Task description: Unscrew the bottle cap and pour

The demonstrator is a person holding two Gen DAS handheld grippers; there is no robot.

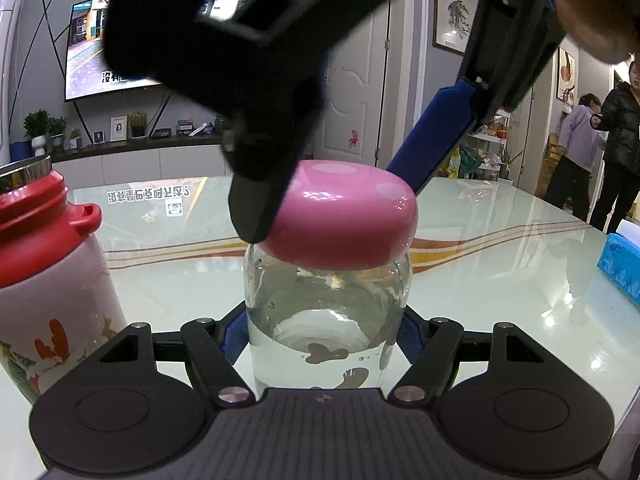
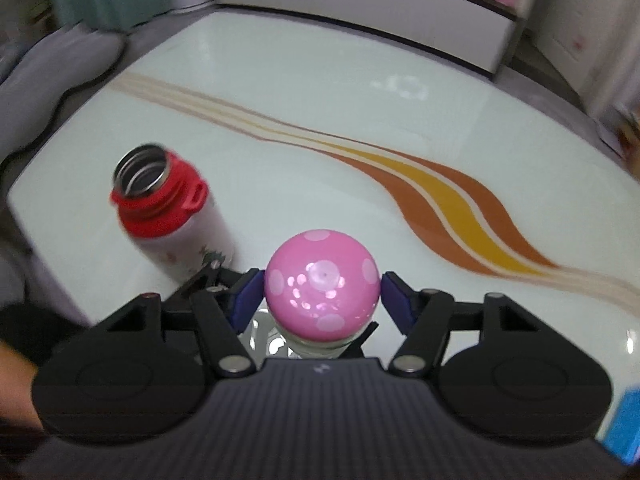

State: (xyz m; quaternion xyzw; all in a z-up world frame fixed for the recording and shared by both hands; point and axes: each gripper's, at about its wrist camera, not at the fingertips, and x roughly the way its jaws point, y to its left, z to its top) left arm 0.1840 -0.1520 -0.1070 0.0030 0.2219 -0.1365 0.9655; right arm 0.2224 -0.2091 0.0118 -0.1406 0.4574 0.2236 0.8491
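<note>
A clear glass bottle (image 1: pixel 326 320) stands upright on the glossy pale desk (image 1: pixel 500 248), near its front edge, and it wears a rounded pink cap (image 1: pixel 344 216) with paler spots. The left hand-held gripper (image 1: pixel 322 338) is clamped on the bottle's body, its blue pads (image 1: pixel 231 336) pressed against the glass on either side, low down. From above and the right, the right hand-held gripper (image 2: pixel 322 288) comes slanting down over the top; its two fingers sit against opposite sides of the pink cap, closed on it. In the right wrist view the blue pads (image 2: pixel 248 294) flank the cap, the left one touching, the right one so close that I cannot tell whether a sliver of gap is left.

Just to the left of the bottle stands a white flask (image 2: pixel 192 240) with a red collar and a printed pattern, its steel mouth open and uncovered. A blue tissue box (image 1: pixel 620 268) lies at the desk's right edge. Across the room a television (image 1: pixel 116 52) glows on the wall, and two people (image 1: pixel 600 152) stand by the far right doorway.
</note>
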